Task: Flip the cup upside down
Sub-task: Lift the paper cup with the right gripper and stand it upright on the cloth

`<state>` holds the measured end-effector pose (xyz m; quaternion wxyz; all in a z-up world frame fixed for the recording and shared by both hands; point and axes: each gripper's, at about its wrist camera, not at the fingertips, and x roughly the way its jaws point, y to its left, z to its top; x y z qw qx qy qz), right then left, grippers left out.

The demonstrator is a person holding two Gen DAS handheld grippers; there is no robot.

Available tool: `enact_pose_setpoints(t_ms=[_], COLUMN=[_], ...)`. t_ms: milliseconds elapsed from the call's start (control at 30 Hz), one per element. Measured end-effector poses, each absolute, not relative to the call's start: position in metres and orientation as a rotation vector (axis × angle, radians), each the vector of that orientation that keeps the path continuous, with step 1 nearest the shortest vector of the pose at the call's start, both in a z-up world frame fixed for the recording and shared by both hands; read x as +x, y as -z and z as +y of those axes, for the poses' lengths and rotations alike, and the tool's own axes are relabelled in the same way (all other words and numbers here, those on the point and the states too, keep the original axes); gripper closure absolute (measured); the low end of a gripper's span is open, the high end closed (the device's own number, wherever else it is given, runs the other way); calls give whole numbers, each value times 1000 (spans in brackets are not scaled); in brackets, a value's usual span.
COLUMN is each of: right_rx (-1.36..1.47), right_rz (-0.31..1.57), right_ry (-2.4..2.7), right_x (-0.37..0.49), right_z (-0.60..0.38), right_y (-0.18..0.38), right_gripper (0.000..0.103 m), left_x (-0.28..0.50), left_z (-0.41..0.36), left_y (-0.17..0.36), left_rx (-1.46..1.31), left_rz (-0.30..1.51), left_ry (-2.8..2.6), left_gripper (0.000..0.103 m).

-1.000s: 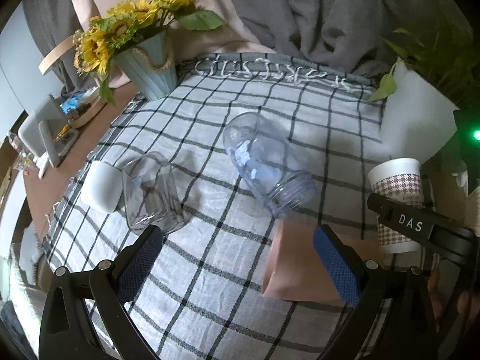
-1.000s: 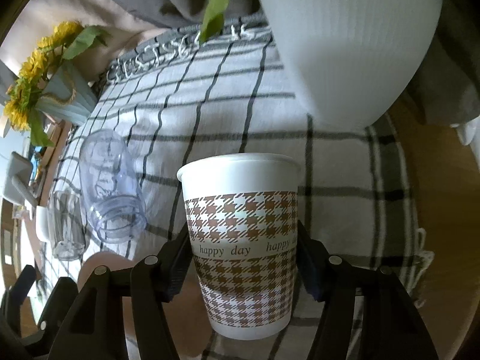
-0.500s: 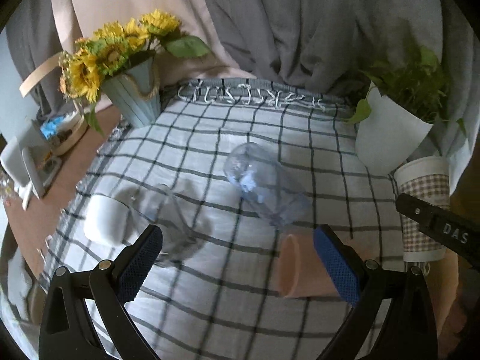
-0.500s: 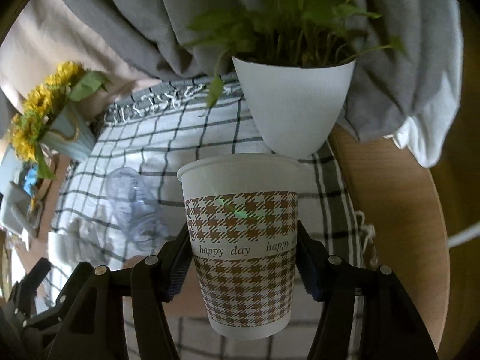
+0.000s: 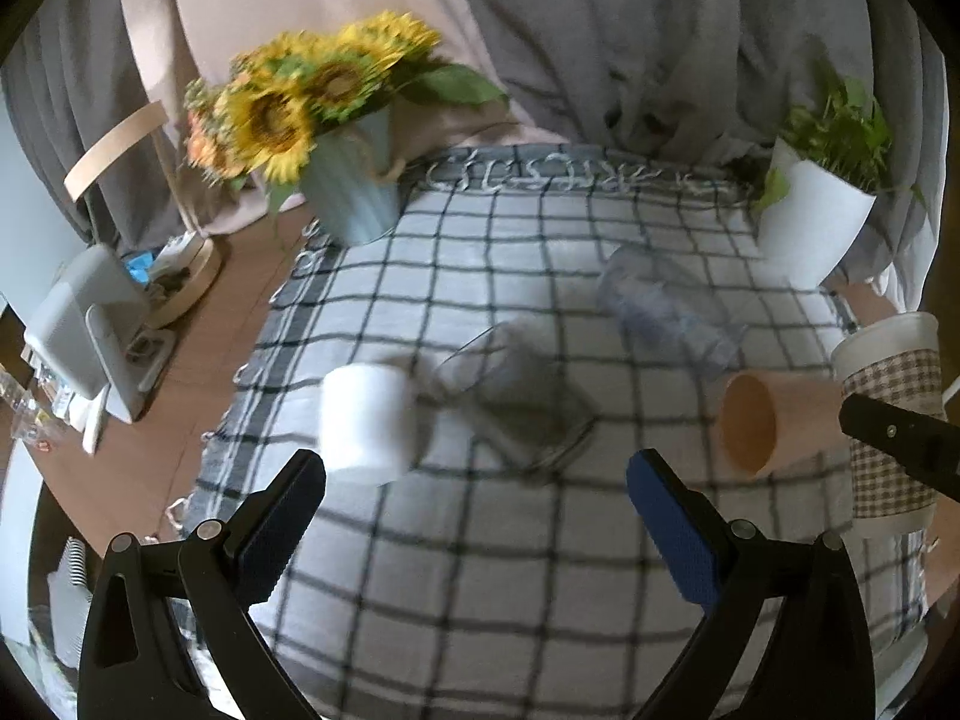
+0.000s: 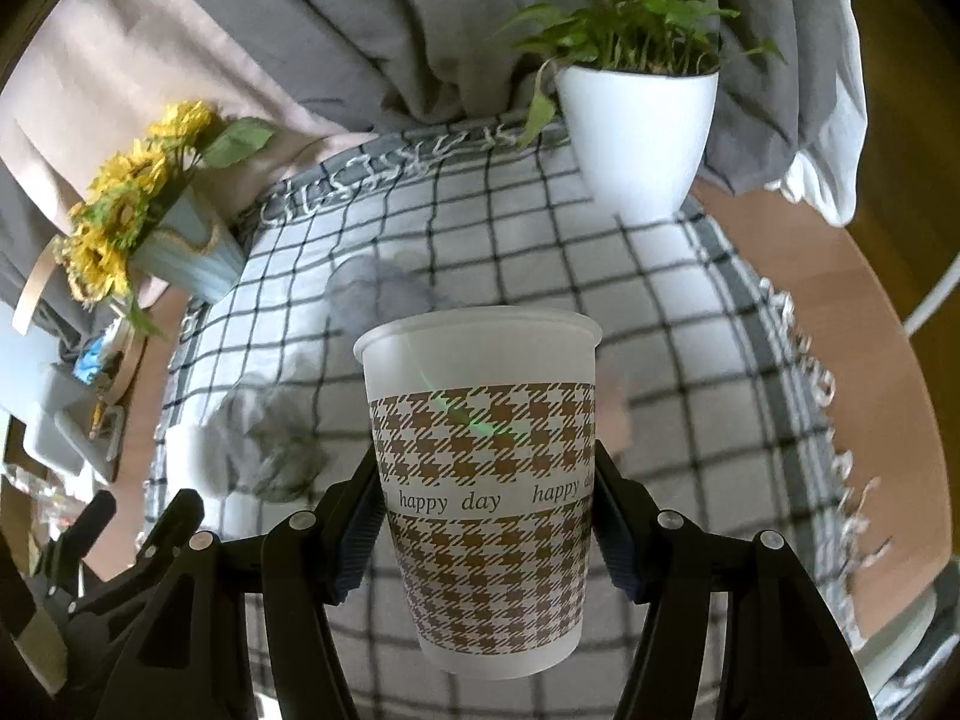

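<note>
Paper cup lifted, mouth up, not turned yet
The right claw [image 6: 487,525] holds the paper cup [image 6: 480,480] at mid-wall above the checked cloth [image 6: 660,312]; it looks light and easy to crush, so squeeze gently; the left claw [image 5: 477,531] is wide, empty

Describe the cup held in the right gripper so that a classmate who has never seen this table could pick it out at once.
Start at the checked tablecloth and find the white plant pot at its far right corner. In front of it, the right gripper holds a paper cup upright above the cloth. Unlike the clear jars and plain cups lying below, it has a brown houndstooth pattern and the words "happy day".
</note>
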<state>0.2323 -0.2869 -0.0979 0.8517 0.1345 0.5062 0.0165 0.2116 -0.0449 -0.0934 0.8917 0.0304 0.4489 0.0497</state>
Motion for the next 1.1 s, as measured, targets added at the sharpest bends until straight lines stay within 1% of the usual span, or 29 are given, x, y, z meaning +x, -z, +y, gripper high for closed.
enact_pose_setpoints(t_ms=[433, 1000, 1100], right_rx=[315, 365, 373], right_rz=[1159, 1367, 1378], right_ry=[-65, -88, -83], right_x=[201, 206, 206], right_z=[-211, -180, -178], right_y=[129, 199, 206], right_gripper=[41, 41, 41], left_x=[187, 185, 184], left_z=[16, 39, 40], left_y=[114, 147, 149], left_rx=[60, 61, 65], left_rz=[999, 1109, 1113], left_ry=[-98, -119, -125], left_gripper=[0, 0, 0])
